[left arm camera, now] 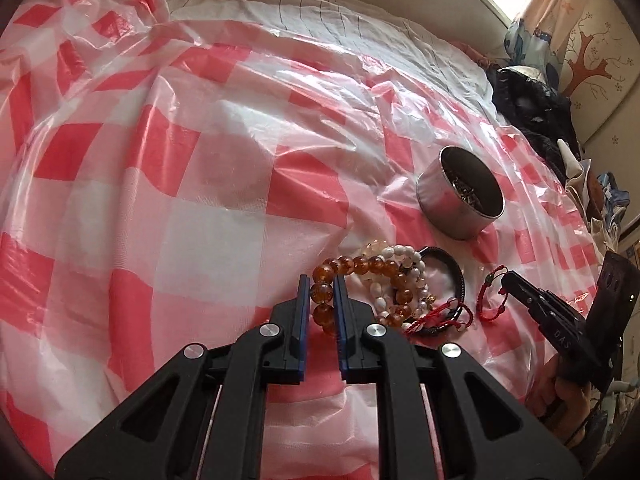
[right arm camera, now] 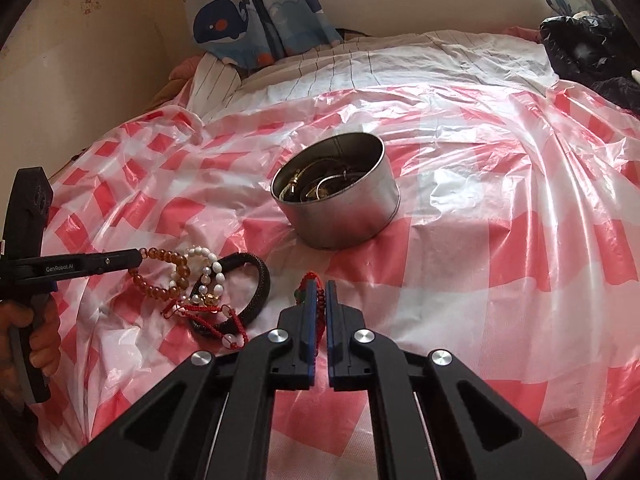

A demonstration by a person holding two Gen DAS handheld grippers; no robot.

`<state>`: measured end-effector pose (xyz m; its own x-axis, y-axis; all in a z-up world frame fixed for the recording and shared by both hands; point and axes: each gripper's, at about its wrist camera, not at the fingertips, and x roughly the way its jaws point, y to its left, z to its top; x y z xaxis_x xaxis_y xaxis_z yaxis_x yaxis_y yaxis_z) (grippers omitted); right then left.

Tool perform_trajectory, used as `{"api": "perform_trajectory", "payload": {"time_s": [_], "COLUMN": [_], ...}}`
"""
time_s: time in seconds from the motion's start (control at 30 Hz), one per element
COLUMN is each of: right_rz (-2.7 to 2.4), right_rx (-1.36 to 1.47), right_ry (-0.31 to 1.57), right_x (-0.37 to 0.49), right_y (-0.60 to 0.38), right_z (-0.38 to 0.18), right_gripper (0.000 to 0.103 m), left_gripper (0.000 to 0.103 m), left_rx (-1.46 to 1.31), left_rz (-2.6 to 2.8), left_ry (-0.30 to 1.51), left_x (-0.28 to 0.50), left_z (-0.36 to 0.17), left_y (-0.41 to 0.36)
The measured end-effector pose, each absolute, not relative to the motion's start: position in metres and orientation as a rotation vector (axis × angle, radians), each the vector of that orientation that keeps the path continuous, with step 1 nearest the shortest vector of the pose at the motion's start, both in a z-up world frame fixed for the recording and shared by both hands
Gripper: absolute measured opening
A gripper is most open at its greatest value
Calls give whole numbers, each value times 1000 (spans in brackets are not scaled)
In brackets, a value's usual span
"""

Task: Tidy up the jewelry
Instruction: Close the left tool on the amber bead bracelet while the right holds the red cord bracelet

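Observation:
A heap of bracelets lies on the red-and-white checked plastic sheet (left arm camera: 168, 184). My left gripper (left arm camera: 322, 285) is shut on a bead of the amber bead bracelet (left arm camera: 360, 266); in the right wrist view its tip (right arm camera: 139, 258) meets the amber beads (right arm camera: 168, 259). White bead bracelets (left arm camera: 404, 254) (right arm camera: 208, 266), a black braided bracelet (left arm camera: 450, 266) (right arm camera: 260, 280) and a red cord bracelet with beads (right arm camera: 208, 316) are tangled beside it. My right gripper (right arm camera: 319, 286) is shut on another red cord bracelet (right arm camera: 311, 279) (left arm camera: 490, 292), just right of the heap. A round metal tin (left arm camera: 444, 204) (right arm camera: 352, 220) behind holds several metal pieces.
The sheet covers a bed with a striped white cover (right arm camera: 360, 56). Dark clothing (left arm camera: 528, 112) (right arm camera: 580, 44) is piled at the bed's right edge. A whale-print curtain (right arm camera: 224, 20) hangs at the back wall. A hand (right arm camera: 36, 332) grips the left gripper's handle.

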<state>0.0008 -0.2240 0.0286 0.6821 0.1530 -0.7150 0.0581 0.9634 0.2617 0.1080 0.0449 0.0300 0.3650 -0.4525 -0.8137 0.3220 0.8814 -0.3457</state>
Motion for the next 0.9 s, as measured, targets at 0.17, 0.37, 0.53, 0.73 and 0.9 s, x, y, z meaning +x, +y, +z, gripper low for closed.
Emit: {"api": "perform_trajectory", "payload": {"time_s": [0.17,0.37,0.53,0.73,0.9], "right_rz": [0,9,48,111,120], "right_rx": [231,102,99,289,338], "right_ry": [816,922,909,765,712], "right_x": [-2,7,4,-6,-8], "right_y": [-224,-204,-202,-222,-227], "right_z": [30,10,12,37,46], "right_gripper": [60,56,9,9,9], "left_gripper": [18,31,10,10,10], "left_rx": [-132,-1,78,-114,-114], "left_rz": [-496,-499,-540,-607,-604], "left_ry": [1121,1102,1048,936,919], "left_x": [112,106,95,94,94], "left_z": [13,10,23,58,61], "left_y": [44,21,8,27,20]}}
